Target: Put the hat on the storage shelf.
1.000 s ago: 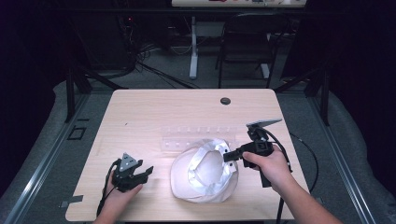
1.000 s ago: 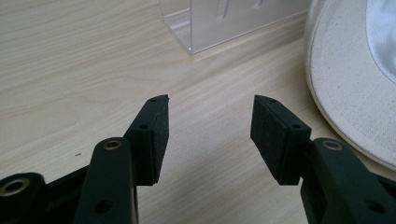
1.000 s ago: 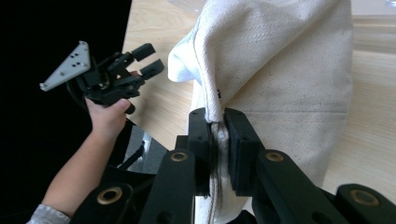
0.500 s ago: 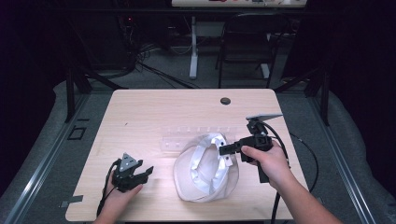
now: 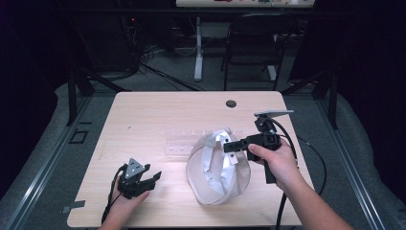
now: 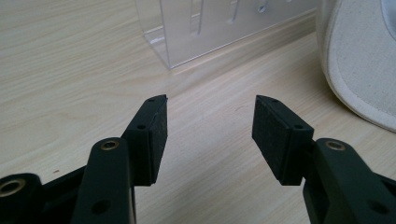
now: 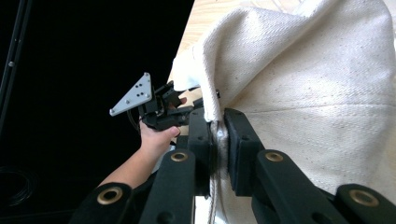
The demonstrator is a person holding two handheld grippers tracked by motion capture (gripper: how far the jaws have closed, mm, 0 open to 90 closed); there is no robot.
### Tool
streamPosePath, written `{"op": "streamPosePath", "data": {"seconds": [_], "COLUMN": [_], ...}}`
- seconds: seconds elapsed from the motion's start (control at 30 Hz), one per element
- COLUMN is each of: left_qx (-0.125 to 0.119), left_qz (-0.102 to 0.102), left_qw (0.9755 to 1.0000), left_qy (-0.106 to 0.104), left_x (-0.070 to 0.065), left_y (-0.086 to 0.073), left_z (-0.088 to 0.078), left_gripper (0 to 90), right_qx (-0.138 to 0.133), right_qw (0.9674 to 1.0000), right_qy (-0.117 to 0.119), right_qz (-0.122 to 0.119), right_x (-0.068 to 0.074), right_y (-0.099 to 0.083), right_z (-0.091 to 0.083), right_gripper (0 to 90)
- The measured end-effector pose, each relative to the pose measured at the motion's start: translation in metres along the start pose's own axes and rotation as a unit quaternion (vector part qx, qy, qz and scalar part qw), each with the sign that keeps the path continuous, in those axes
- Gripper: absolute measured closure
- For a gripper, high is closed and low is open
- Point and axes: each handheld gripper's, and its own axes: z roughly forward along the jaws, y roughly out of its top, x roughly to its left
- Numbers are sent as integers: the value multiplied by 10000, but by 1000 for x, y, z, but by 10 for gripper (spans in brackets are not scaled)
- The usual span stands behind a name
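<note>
A cream fabric cap stands tilted on the wooden table, its white lining facing left. My right gripper is shut on the cap's upper edge and holds that side up; in the right gripper view the cap has its seam pinched between the pads of this gripper. My left gripper rests at the front left, apart from the cap. It is open with nothing between its pads, and its jaws have just opened slightly further. The cap's brim lies to its right.
A clear plastic rack lies on the table behind the cap, and is seen close ahead in the left gripper view. A black round grommet sits near the table's far edge. Dark floor, cables and chair legs surround the table.
My right gripper has risen with the cap's edge, so the cap has gone from lying flat to standing tilted. The left hand has stayed in place.
</note>
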Motion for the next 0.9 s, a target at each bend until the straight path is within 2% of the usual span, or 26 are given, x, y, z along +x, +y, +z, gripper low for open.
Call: {"op": "streamPosePath", "data": {"seconds": [0.2, 0.3, 0.5, 0.53, 0.63, 0.87, 0.9], "left_qx": [-58, -195, -385, -385, -515, -498, -502], "left_qz": [48, 111, 328, 328, 353, 480, 512], "left_qw": [9999, 9997, 9980, 9980, 9967, 9950, 9944], "left_qy": [-74, -129, -372, -372, -521, -715, -778], "left_x": [-9, -16, -38, -38, -49, -66, -72], "left_y": [3, 7, 18, 18, 27, 34, 37], "left_z": [0, -3, -8, -8, -11, -10, -9], "left_gripper": [458, 456, 449, 450, 450, 450, 450], "right_qx": [-96, -142, -224, -224, -250, -331, -385], "right_qw": [9999, 9998, 9995, 9995, 9995, 9991, 9989], "right_qy": [62, 113, 201, 201, 207, 255, 268], "right_qz": [17, 58, 40, 40, 20, 41, 38], "right_x": [0, 1, 5, 5, 9, 13, 15], "right_y": [4, 5, 10, 10, 13, 18, 19], "right_z": [-2, -2, -3, -3, -4, -7, -7], "right_gripper": [819, 819, 819, 819, 819, 819, 819]}}
